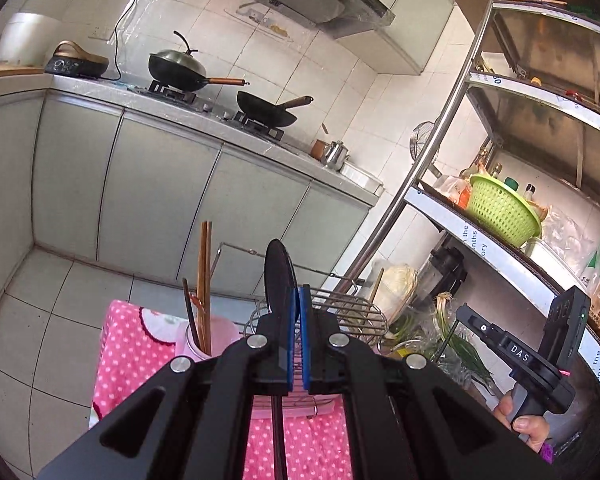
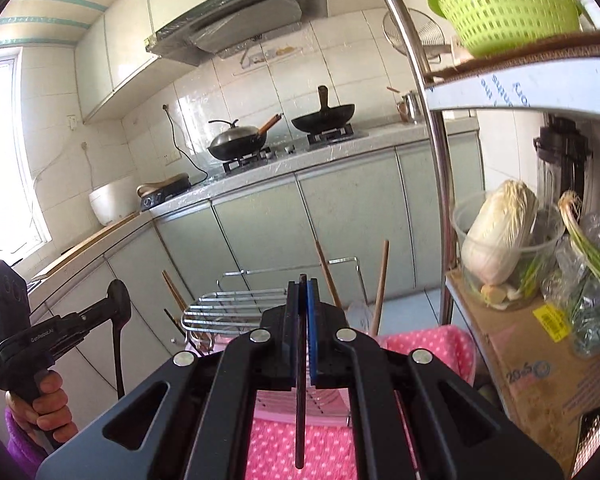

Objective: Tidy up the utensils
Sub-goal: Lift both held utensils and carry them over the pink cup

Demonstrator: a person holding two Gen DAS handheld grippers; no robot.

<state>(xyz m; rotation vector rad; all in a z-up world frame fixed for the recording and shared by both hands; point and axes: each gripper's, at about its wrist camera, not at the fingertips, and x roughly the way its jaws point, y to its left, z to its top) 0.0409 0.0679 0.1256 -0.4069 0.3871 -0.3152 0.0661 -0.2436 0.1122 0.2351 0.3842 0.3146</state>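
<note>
My left gripper (image 1: pixel 299 304) is shut on a black spoon (image 1: pixel 279 276), bowl up, handle hanging down between the arms; it also shows in the right wrist view (image 2: pixel 118 300). My right gripper (image 2: pixel 303 294) is shut on a thin dark chopstick (image 2: pixel 300 408) that runs down between the arms. Both hover above a wire dish rack (image 1: pixel 356 314) on a pink dotted cloth (image 1: pixel 128 344). A pink holder (image 1: pixel 208 336) left of the rack holds wooden chopsticks (image 1: pixel 205 276) and a dark utensil. The right gripper body shows in the left wrist view (image 1: pixel 520 356).
A metal shelf unit (image 1: pixel 432 160) with a green basket (image 1: pixel 500 208), cabbage (image 2: pixel 496 236) and scallions stands to the right. A counter (image 1: pixel 228 128) with two woks lies across the tiled floor. Wooden utensils (image 2: pixel 380 280) stand behind the rack.
</note>
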